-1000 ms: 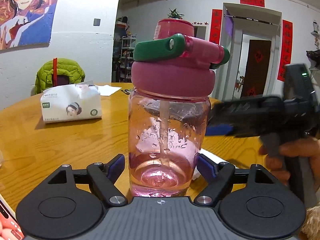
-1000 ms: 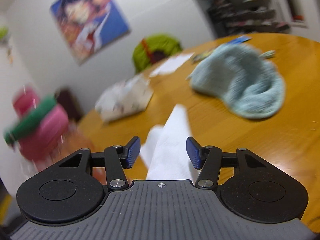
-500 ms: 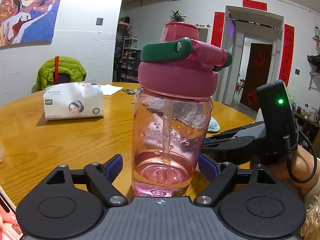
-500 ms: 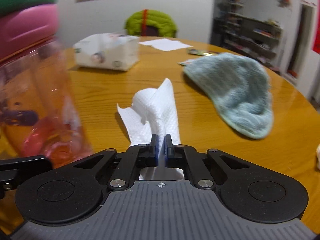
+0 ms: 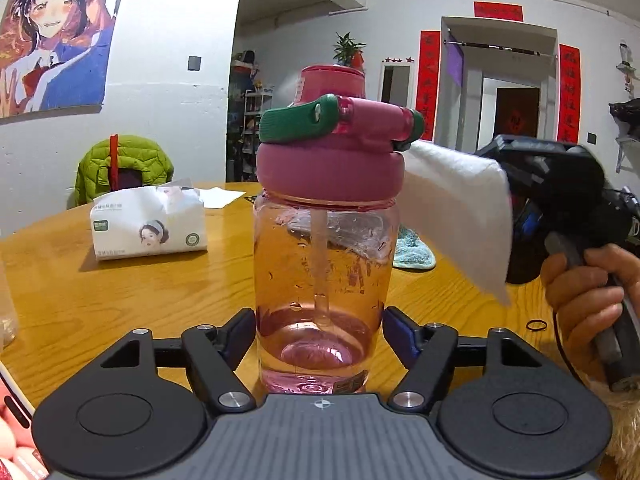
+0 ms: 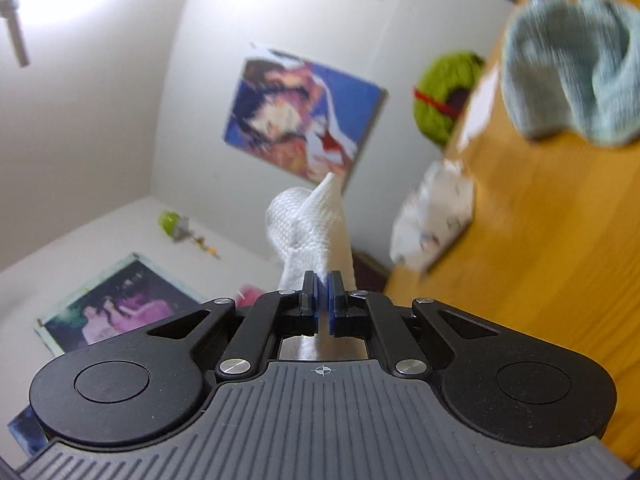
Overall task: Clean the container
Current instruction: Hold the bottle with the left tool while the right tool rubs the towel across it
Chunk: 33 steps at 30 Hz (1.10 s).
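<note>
Container [image 5: 326,256], a clear pink-tinted bottle with a pink screw lid, stands upright on a round wooden table [image 5: 120,280], its long axis vertical and its capped spout pointing at the ceiling; a green carry handle [image 5: 298,122] lies folded across the lid and a straw runs straight down the inside, where droplets cling to the wall. It sits between the two blue-padded fingers of the left gripper [image 5: 320,334], whose jaws are spread about as wide as the bottle's base, the pads right beside its wall on either side; whether they touch it cannot be told. To the bottle's right, the right gripper [image 5: 516,216], held in a person's hand [image 5: 584,292], has its jaws closed to a thin gap on a folded white paper towel [image 5: 460,216], which hangs lifted off the table with its far corner close beside the lid's edge; contact there cannot be made out. In the right wrist view the towel [image 6: 316,232] sticks up from between the pinched pads, with the camera tilted so the table runs up the right edge. Farther back lie a pale blue knitted cloth [image 6: 576,68] and a pack of tissues [image 5: 148,226]; a small black hair tie [image 5: 536,325] rests on the wood near the hand
</note>
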Available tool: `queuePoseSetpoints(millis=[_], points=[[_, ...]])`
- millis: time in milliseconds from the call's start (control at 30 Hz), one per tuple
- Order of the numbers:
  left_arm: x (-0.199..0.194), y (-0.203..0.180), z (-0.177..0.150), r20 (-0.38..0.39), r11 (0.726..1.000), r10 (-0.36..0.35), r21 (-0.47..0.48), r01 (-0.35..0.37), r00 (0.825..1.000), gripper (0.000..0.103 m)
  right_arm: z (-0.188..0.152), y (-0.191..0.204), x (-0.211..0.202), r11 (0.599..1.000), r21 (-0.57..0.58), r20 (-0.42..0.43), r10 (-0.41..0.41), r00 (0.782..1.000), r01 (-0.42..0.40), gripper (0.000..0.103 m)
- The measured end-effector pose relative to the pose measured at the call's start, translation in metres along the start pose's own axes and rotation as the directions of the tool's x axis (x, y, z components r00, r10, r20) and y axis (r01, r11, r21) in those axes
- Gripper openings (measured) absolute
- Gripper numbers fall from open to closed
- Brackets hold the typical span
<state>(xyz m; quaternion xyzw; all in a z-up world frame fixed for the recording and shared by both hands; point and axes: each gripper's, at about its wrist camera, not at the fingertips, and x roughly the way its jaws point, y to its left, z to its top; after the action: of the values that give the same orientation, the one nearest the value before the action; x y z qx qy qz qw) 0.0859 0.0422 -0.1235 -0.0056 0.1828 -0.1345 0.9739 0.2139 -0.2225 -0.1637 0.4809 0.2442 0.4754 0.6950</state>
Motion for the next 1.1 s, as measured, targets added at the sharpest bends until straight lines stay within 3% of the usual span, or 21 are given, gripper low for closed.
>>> queuePoseSetpoints(millis=[67, 133, 167, 233, 267, 300, 433, 467, 500, 567, 600, 700, 733, 800, 900, 967, 1067, 1100], points=[[0.003, 0.0, 0.002, -0.004, 1.0, 0.0, 0.012, 0.0, 1.0, 0.068, -0.005, -0.001, 0.009, 0.998, -0.017, -0.039, -0.066, 0.997, 0.065, 0.005], [0.007, -0.001, 0.003, -0.01, 0.999, 0.007, 0.033, -0.006, 1.0, 0.068, -0.009, -0.001, 0.017, 0.974, -0.074, -0.067, -0.217, 0.974, 0.212, 0.005], [0.01, 0.0, 0.004, -0.011, 0.999, 0.002, 0.038, -0.002, 1.0, 0.068, -0.013, -0.002, 0.022, 0.947, -0.104, -0.089, -0.312, 0.946, 0.303, 0.005], [0.014, 0.002, 0.006, -0.013, 0.999, -0.005, 0.041, 0.006, 1.0, 0.068, -0.021, -0.006, 0.034, 0.867, -0.177, -0.13, -0.49, 0.862, 0.466, 0.005], [0.015, 0.003, 0.007, -0.014, 0.999, -0.007, 0.041, 0.007, 1.0, 0.068, -0.025, -0.006, 0.039, 0.835, -0.221, -0.136, -0.539, 0.831, 0.505, 0.006], [0.015, 0.004, 0.007, -0.014, 0.999, -0.008, 0.041, 0.008, 1.0, 0.068, -0.027, -0.003, 0.041, 0.822, -0.251, -0.128, -0.551, 0.825, 0.511, 0.006], [0.016, 0.004, 0.007, -0.016, 0.999, -0.011, 0.049, 0.012, 1.0, 0.068, -0.016, 0.014, 0.014, 0.936, -0.193, -0.004, -0.3, 0.954, 0.293, 0.006], [0.017, 0.004, 0.007, -0.017, 0.999, -0.013, 0.05, 0.014, 1.0, 0.068, -0.014, 0.015, 0.007, 0.96, -0.163, 0.026, -0.228, 0.973, 0.229, 0.006], [0.018, 0.004, 0.008, -0.019, 0.998, -0.013, 0.057, 0.014, 1.0, 0.068, -0.013, 0.014, 0.004, 0.969, -0.142, 0.042, -0.198, 0.979, 0.202, 0.006], [0.021, 0.003, 0.009, -0.024, 0.998, -0.011, 0.069, 0.013, 1.0, 0.068, -0.015, 0.008, 0.01, 0.945, -0.145, 0.001, -0.295, 0.955, 0.292, 0.007], [0.022, 0.003, 0.009, -0.025, 0.997, -0.01, 0.075, 0.011, 1.0, 0.068, -0.016, 0.001, 0.017, 0.917, -0.143, -0.041, -0.381, 0.924, 0.371, 0.007], [0.022, 0.004, 0.009, -0.025, 0.997, -0.011, 0.076, 0.013, 1.0, 0.068, -0.018, -0.008, 0.024, 0.875, -0.144, -0.097, -0.476, 0.874, 0.461, 0.009], [0.022, 0.003, 0.009, -0.025, 0.997, -0.011, 0.076, 0.013, 1.0, 0.068, -0.017, -0.003, 0.02, 0.895, -0.152, -0.069, -0.433, 0.899, 0.419, 0.009], [0.021, 0.003, 0.008, -0.026, 0.997, -0.013, 0.079, 0.015, 1.0, 0.068, -0.012, 0.015, 0.006, 0.952, -0.17, 0.024, -0.256, 0.966, 0.256, 0.009], [0.02, 0.004, 0.008, -0.027, 0.996, -0.023, 0.084, 0.025, 0.999, 0.068, -0.012, 0.021, 0.002, 0.961, -0.179, 0.05, -0.206, 0.977, 0.212, 0.009], [0.021, 0.004, 0.008, -0.027, 0.996, -0.028, 0.084, 0.03, 0.999, 0.068, -0.013, 0.007, 0.014, 0.935, -0.156, -0.021, -0.324, 0.946, 0.317, 0.01], [0.021, 0.005, 0.008, -0.028, 0.996, -0.031, 0.077, 0.033, 0.999, 0.068, -0.017, -0.016, 0.028, 0.87, -0.126, -0.132, -0.49, 0.861, 0.476, 0.01], [0.021, 0.004, 0.009, -0.032, 0.997, -0.027, 0.07, 0.029, 0.999, 0.068, -0.017, -0.016, 0.03, 0.866, -0.135, -0.135, -0.497, 0.857, 0.481, 0.01]])
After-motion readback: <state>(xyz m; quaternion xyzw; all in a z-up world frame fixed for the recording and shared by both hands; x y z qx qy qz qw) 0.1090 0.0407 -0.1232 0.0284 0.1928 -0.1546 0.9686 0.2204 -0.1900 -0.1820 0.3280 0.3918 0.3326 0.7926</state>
